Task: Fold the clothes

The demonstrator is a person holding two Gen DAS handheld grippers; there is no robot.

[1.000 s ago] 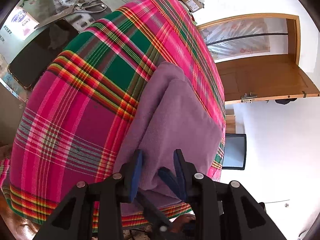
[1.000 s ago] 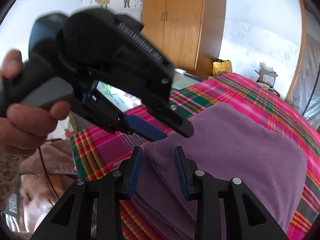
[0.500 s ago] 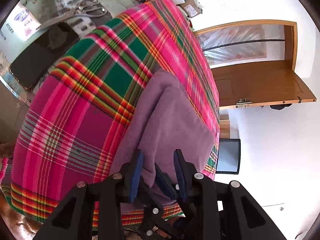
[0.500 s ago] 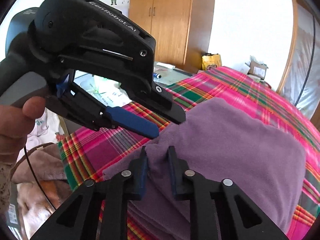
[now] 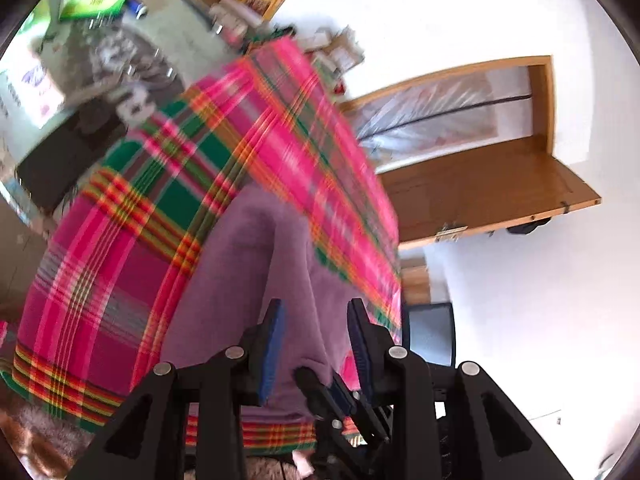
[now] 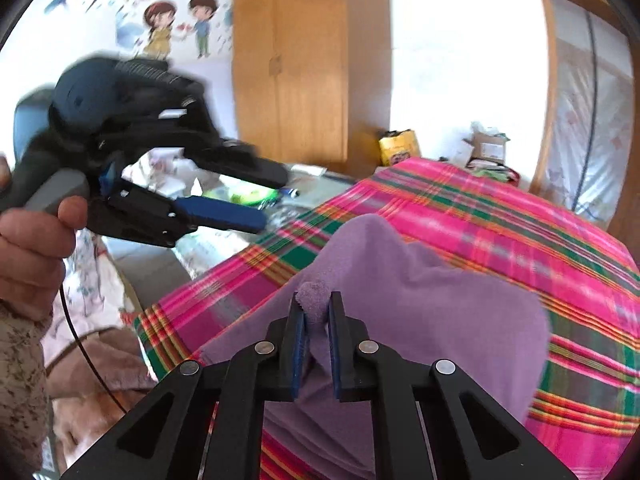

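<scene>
Two tongs work one purple garment [image 6: 420,300], which lies on a plaid cloth [image 6: 520,232] over the counter. Nearest, the right tongs [image 6: 317,312] are closing on a bunched corner of it, fabric between the pads and pulled up into a peak. From there the garment runs forward and right, away from the tongs. The left tongs [image 6: 240,196], held in a hand [image 6: 32,248], hang spread and empty above the cloth's left edge, clearly farther from the fabric.
</scene>
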